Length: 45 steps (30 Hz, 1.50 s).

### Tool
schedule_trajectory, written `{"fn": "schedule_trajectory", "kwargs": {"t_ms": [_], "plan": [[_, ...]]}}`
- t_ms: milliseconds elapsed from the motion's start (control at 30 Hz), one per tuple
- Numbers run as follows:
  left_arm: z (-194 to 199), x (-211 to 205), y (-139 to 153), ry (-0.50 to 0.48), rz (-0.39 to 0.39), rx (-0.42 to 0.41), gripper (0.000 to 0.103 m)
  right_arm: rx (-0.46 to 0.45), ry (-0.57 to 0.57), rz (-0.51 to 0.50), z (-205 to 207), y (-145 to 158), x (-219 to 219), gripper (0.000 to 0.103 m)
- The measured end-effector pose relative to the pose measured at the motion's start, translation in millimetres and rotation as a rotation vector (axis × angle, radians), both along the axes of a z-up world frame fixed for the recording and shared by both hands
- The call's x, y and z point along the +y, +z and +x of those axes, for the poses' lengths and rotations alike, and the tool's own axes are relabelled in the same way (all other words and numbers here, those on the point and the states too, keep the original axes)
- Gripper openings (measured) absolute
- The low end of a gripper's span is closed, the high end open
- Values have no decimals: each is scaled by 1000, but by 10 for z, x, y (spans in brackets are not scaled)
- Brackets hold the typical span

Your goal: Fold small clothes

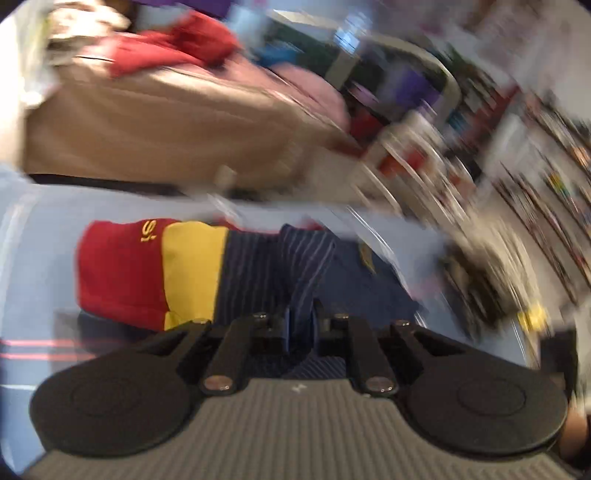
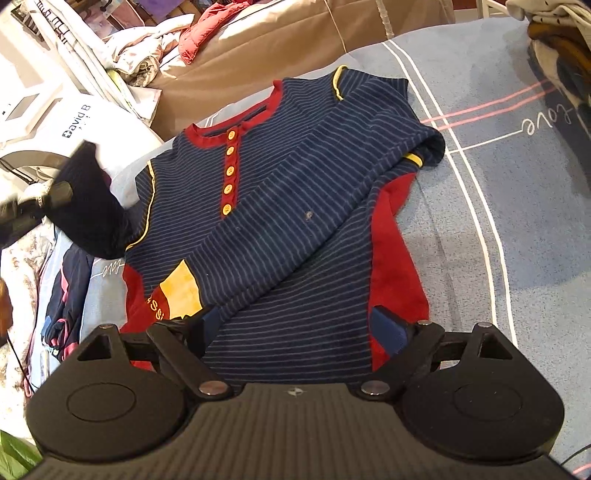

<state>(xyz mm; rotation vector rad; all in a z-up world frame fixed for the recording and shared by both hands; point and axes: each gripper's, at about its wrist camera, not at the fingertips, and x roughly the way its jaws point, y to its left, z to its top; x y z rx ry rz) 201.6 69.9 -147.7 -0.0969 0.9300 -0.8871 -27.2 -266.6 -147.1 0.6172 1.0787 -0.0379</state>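
Where bedsheet [image 2: 480, 206] spreads, striped shirt [image 2: 295, 206] lies; sofa [image 2: 258, 48] behind.

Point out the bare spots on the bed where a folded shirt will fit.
The widest bare patch of blue bedspread lies right of the striped shirt, bordered by the white and pink lines and the clothes pile at the top corner. The left side is crowded: the left gripper, a dark garment, a white box.

Home bedroom: blue bedsheet [image 2: 480, 206], tan sofa [image 2: 295, 33] heaped with laundry [image 2: 207, 33], cluttered shelves [image 1: 535, 155].
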Motion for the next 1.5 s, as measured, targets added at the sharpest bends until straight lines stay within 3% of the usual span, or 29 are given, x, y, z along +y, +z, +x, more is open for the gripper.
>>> {"fn": "schedule_trajectory", "kwargs": {"t_ms": [100, 200, 300, 333, 367, 433, 500, 600, 700, 800, 833, 867, 967, 1067, 1133, 1233, 1300, 1400, 1467, 1500], "plan": [[-515, -540, -372, -176, 139, 9, 15, 6, -19, 6, -14, 6, -32, 103], [-666, -642, -736, -163, 190, 84, 18, 5, -19, 7, -33, 26, -75, 103], [-574, -436, -810, -48, 157, 149, 43, 2, -40, 6, -105, 38, -132, 103], [-507, -358, -774, -17, 136, 140, 58, 4, -51, 8, -137, 30, -151, 103], [-427, -292, -724, 17, 123, 119, 67, 7, -59, 8, -165, 19, -170, 103], [-221, -195, -689, 83, 127, 92, 68, 15, -71, 5, -214, -5, -191, 103], [88, -201, -756, 129, 155, 127, 67, 23, -80, 8, -247, -20, -205, 103], [456, -264, -931, 162, 117, 197, 66, 24, -81, 12, -273, -12, -214, 103], [661, -500, -1129, 173, 200, 193, 65, 12, -84, 16, -299, 30, -211, 103], [747, -584, -1255, 183, 206, 200, 50, 5, -87, 7, -329, 64, -227, 103], [749, -603, -1261, 176, 181, 195, 34, 5, -88, 2, -340, 71, -238, 103], [754, -620, -1280, 162, 180, 197, 20, 6, -91, -2, -351, 72, -249, 103], [677, -754, -1202, 87, 162, 183, 5, 9, -115, -3, -408, 63, -299, 103], [462, -895, -972, 21, 123, 119, 5, 11, -138, -9, -447, 64, -351, 103], [196, -1018, -742, -76, 73, 70, 5, 10, -139, -3, -454, 78, -378, 103], [-330, -1225, -402, -247, -20, 76, 5, 11, -140, 12, -498, 127, -403, 103], [-760, -1383, -300, -383, -18, 102, 6, 2, -158, 28, -586, 168, -449, 103], [-1337, -1505, -388, -531, 20, 131, 22, 35, -183, 15, -728, 179, -512, 103], [-1629, -1557, -588, -622, 85, 178, 55, 79, -176, -12, -818, 146, -528, 103], [-1715, -1557, -678, -649, 108, 209, 60, 87, -171, -21, -866, 132, -529, 103]]}}
